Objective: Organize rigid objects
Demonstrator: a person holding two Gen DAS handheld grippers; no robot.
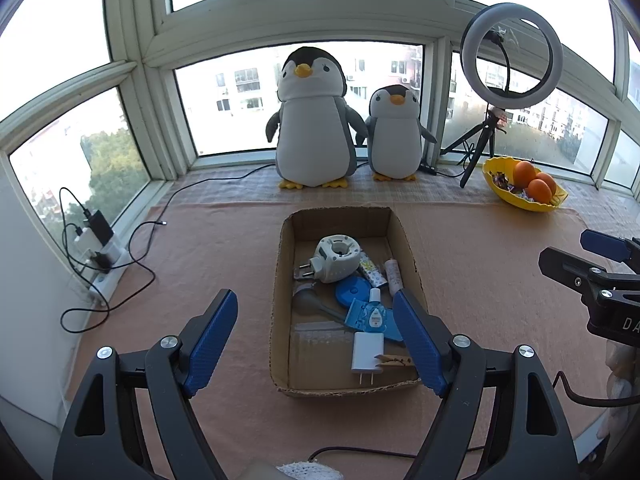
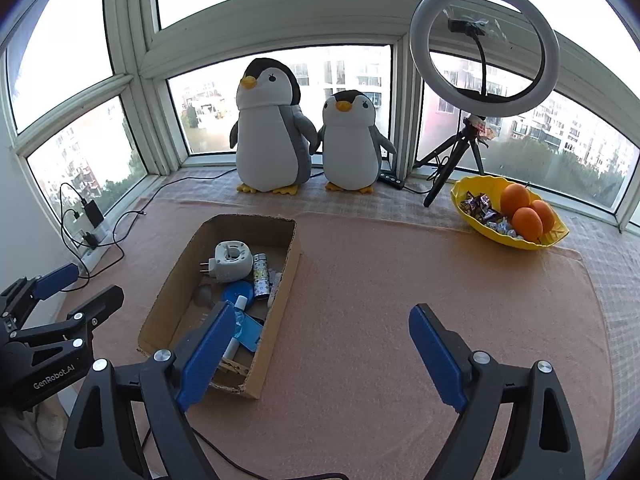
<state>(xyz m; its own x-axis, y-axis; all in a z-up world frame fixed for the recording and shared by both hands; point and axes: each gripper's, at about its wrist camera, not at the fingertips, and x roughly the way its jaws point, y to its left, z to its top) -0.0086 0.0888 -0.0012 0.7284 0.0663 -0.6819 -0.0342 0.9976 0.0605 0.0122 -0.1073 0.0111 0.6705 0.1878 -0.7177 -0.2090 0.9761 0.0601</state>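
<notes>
An open cardboard box (image 1: pixel 282 300) lies on the pink cloth and holds several small items: a white plug-in device (image 1: pixel 336 258), a blue disc (image 1: pixel 352 290), a small blue bottle (image 1: pixel 374 312), a white charger (image 1: pixel 367 350) and a wooden clothespin (image 1: pixel 394 360). My left gripper (image 1: pixel 314 308) hovers open over the box's near half, with nothing pinched between its blue pads. To the right of the box (image 2: pixel 280 316), my right gripper (image 2: pixel 322 316) stands open above bare cloth, its left finger overlapping the box's near corner in the right wrist view.
Two plush penguins (image 1: pixel 316 120) stand at the window behind the box. A ring light on a tripod (image 2: pixel 484 48) and a yellow bowl of oranges and sweets (image 2: pixel 508 216) sit at the back right. A power strip with chargers and cables (image 1: pixel 100 252) lies at the left.
</notes>
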